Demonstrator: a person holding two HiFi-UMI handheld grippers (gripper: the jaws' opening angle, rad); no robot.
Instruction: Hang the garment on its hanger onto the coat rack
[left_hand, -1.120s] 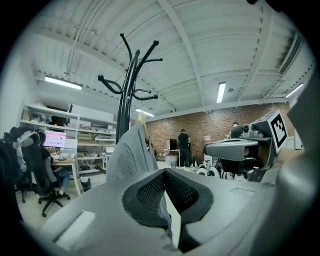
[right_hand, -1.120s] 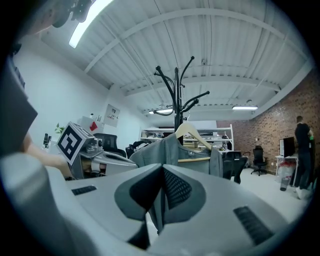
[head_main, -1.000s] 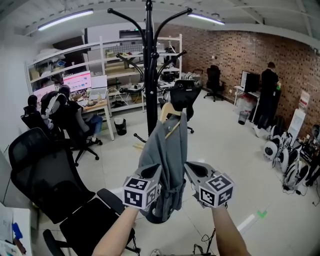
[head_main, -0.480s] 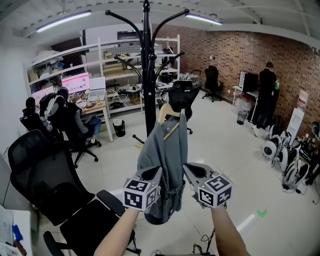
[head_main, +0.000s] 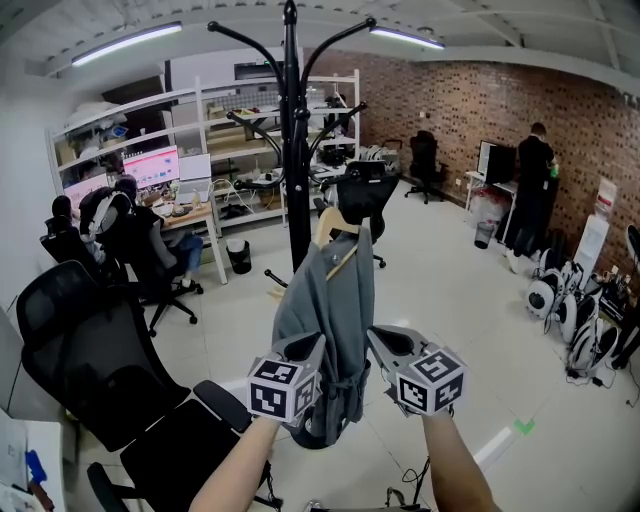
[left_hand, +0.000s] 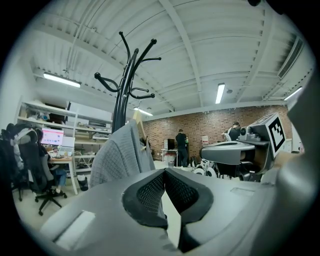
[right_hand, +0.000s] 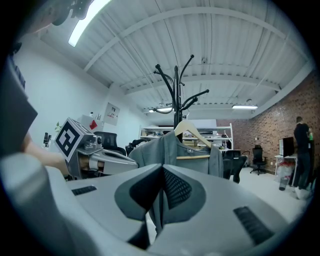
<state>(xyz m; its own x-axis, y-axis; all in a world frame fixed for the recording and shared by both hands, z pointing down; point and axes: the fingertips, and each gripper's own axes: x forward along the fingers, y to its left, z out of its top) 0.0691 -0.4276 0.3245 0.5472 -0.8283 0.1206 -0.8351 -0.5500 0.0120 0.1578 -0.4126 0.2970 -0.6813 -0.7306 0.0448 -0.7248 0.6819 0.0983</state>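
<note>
The head view shows the garment edge-on, a narrow grey drape just in front of the rack pole and covering the pole's lower part. Its hanger is a small pale wedge at the top. Only the right gripper view turns the garment face-on. There the wooden shoulders slope down both ways, the crossbar runs roughly level left to right, and the neck sits under the rack's arms. The left gripper view catches the garment from the other side, as a ribbed grey fold beside the pole with one wooden tip showing. No view shows what the hanger's hook sits on.

The left gripper is closed, pads meeting at the tip, with a thin dark strip of cloth in the nip. It sits at the garment's lower left edge. The right gripper is also closed, and a grey strip of cloth runs down from between its pads. It pinches the lower right edge.

The garment's long axis is upright, hanger end up and hem down between the two grippers. Its flat face is turned toward the right gripper.
</note>
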